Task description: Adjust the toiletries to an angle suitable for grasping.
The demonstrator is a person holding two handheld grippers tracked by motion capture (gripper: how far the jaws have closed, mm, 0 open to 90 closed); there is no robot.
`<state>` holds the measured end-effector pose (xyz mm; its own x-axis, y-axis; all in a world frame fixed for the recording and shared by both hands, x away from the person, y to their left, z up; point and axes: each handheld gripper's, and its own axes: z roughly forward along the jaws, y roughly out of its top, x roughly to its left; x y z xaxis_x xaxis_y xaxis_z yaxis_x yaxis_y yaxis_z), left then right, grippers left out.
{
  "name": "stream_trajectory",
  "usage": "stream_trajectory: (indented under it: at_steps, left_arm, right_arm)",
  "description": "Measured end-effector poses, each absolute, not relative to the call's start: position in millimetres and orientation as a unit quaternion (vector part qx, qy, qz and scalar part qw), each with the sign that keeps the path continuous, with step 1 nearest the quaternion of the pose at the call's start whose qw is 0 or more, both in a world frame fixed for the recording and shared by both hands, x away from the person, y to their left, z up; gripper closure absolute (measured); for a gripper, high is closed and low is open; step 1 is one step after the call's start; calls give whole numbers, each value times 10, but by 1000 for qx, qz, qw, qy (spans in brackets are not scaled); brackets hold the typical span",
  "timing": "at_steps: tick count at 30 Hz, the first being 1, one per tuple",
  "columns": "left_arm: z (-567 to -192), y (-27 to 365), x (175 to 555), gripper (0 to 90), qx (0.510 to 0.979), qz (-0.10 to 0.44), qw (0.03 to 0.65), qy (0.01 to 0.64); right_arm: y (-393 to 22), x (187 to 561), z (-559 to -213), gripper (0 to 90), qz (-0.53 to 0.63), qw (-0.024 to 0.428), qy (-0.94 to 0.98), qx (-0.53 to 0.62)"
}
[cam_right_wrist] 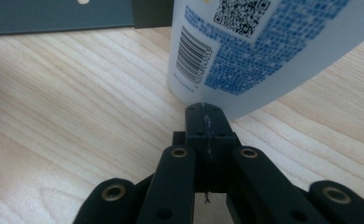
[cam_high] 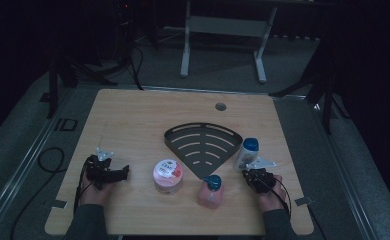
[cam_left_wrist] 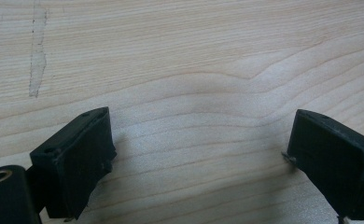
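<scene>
At the near edge of the pale wooden table (cam_high: 133,115), the right gripper (cam_right_wrist: 204,112) has its jaws pressed together on nothing, their tips just short of the white plastic bottle with a blue cap and blue-printed label (cam_right_wrist: 245,46), which stands right ahead of them; the left gripper (cam_high: 114,173), well apart at the other side, rests with jaws spread over bare wood. Between the hands stand a pink soap bottle with a teal pump (cam_high: 210,192) and a round pink-lidded tub (cam_high: 167,175), with a dark fan-shaped slotted rack (cam_high: 201,141) behind them. Beyond the table lie grey carpet and a white desk frame (cam_high: 223,30) in a dim room.
</scene>
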<state>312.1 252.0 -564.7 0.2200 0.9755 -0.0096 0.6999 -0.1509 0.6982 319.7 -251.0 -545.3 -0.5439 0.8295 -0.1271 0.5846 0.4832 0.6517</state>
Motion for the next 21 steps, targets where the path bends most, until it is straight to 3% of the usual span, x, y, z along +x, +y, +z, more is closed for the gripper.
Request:
stream_trajectory:
  at_steps: [21]
  left_arm:
    - [-5647,2520,3121,68,722,232,297,580]
  right_arm:
    - [-2487,3298,-5455,900,280,220,833,424]
